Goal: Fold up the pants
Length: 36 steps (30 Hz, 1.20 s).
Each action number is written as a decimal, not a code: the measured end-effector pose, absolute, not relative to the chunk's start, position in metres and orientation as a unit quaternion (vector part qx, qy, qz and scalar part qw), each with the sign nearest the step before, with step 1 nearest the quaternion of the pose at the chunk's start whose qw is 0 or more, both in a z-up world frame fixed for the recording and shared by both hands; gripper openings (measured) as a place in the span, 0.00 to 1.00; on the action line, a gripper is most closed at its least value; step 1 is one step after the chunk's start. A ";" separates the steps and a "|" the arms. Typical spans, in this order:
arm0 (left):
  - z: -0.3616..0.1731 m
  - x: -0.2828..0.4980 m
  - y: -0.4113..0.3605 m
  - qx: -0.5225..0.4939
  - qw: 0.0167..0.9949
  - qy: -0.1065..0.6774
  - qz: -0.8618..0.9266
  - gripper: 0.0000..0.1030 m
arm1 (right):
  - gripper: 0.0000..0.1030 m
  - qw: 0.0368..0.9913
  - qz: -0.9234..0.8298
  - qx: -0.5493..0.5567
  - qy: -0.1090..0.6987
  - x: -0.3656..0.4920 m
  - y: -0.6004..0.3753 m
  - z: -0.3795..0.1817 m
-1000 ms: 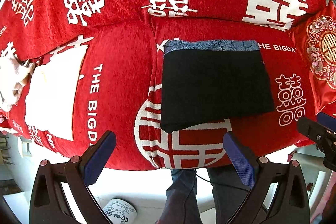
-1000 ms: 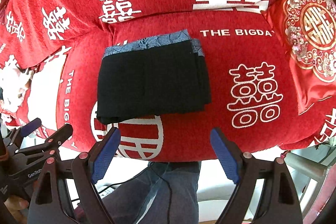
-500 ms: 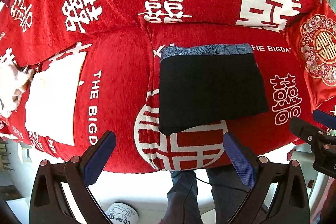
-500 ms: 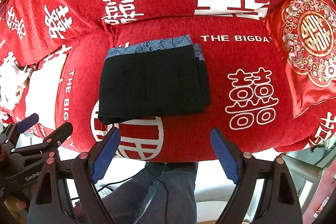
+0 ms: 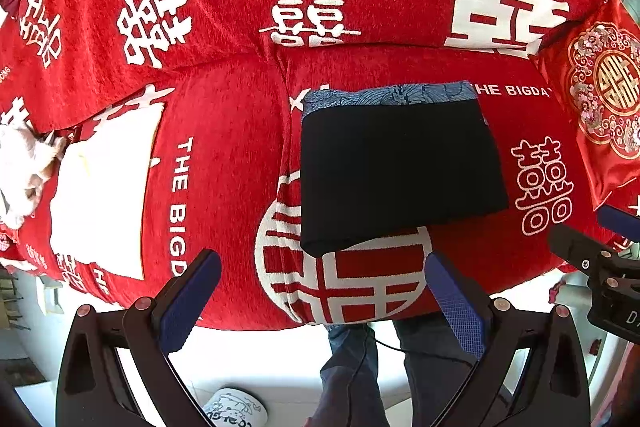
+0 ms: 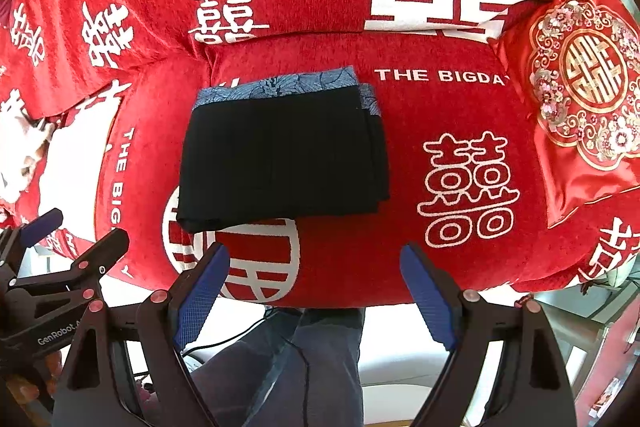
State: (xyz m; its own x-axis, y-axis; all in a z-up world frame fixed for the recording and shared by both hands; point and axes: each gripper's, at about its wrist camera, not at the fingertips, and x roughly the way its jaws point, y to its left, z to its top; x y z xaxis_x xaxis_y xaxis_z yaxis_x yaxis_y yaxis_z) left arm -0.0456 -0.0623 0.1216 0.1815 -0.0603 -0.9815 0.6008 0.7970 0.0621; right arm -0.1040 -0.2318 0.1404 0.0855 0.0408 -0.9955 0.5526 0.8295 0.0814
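The black pants (image 5: 400, 171) lie folded into a flat rectangle on the red sofa seat (image 5: 224, 155), with a blue patterned waistband (image 5: 392, 94) along the far edge. They also show in the right wrist view (image 6: 284, 151). My left gripper (image 5: 320, 295) is open and empty, held off the sofa's front edge, below the pants. My right gripper (image 6: 316, 291) is open and empty, also off the front edge, below the pants. Neither touches the fabric.
A red embroidered cushion (image 6: 584, 91) leans at the right end of the sofa. A white folded cloth (image 5: 100, 195) and a white crumpled item (image 5: 20, 167) lie at the left. The person's legs in jeans (image 6: 288, 359) stand below.
Both grippers have drawn back and up a little from the sofa, so the folded pants look smaller and lower in view. The pants have not moved.
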 end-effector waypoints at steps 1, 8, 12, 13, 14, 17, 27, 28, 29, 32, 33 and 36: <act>0.122 -0.046 -0.062 0.227 0.735 0.598 -0.226 0.99 | 0.87 0.701 -0.183 0.227 0.651 -0.105 -0.232 0.141; 0.125 -0.048 -0.063 0.231 0.735 0.595 -0.228 0.99 | 0.87 0.701 -0.184 0.227 0.651 -0.105 -0.230 0.142; 0.125 -0.048 -0.063 0.230 0.736 0.594 -0.229 0.99 | 0.87 0.701 -0.184 0.226 0.651 -0.106 -0.230 0.141; 0.126 -0.048 -0.063 0.231 0.736 0.594 -0.230 0.99 | 0.87 0.701 -0.184 0.226 0.651 -0.106 -0.230 0.141; 0.126 -0.048 -0.062 0.231 0.736 0.593 -0.231 0.99 | 0.87 0.701 -0.185 0.227 0.651 -0.106 -0.229 0.141; 0.127 -0.048 -0.061 0.233 0.737 0.590 -0.234 0.99 | 0.87 0.701 -0.185 0.226 0.651 -0.106 -0.229 0.141; 0.127 -0.049 -0.063 0.239 0.738 0.585 -0.236 0.99 | 0.87 0.701 -0.181 0.220 0.654 -0.104 -0.228 0.141; 0.127 -0.050 -0.063 0.238 0.738 0.586 -0.236 0.99 | 0.87 0.700 -0.180 0.219 0.655 -0.104 -0.228 0.140; 0.127 -0.049 -0.063 0.238 0.738 0.586 -0.236 0.99 | 0.87 0.700 -0.179 0.218 0.656 -0.103 -0.229 0.140; 0.127 -0.049 -0.063 0.238 0.739 0.585 -0.234 0.99 | 0.87 0.700 -0.177 0.215 0.658 -0.102 -0.228 0.139; 0.127 -0.049 -0.063 0.237 0.740 0.585 -0.232 0.99 | 0.87 0.700 -0.176 0.213 0.658 -0.101 -0.228 0.139; 0.126 -0.048 -0.062 0.233 0.742 0.585 -0.229 0.99 | 0.87 0.700 -0.177 0.214 0.658 -0.101 -0.227 0.139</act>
State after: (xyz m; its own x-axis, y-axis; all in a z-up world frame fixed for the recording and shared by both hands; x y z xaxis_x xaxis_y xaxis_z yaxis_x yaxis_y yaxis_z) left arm -0.0478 -0.0623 0.1261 0.2109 -0.0675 -0.9752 0.6123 0.7867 0.0780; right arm -0.1011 -0.2272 0.1391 0.0713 0.0345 -0.9969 0.5289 0.8460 0.0671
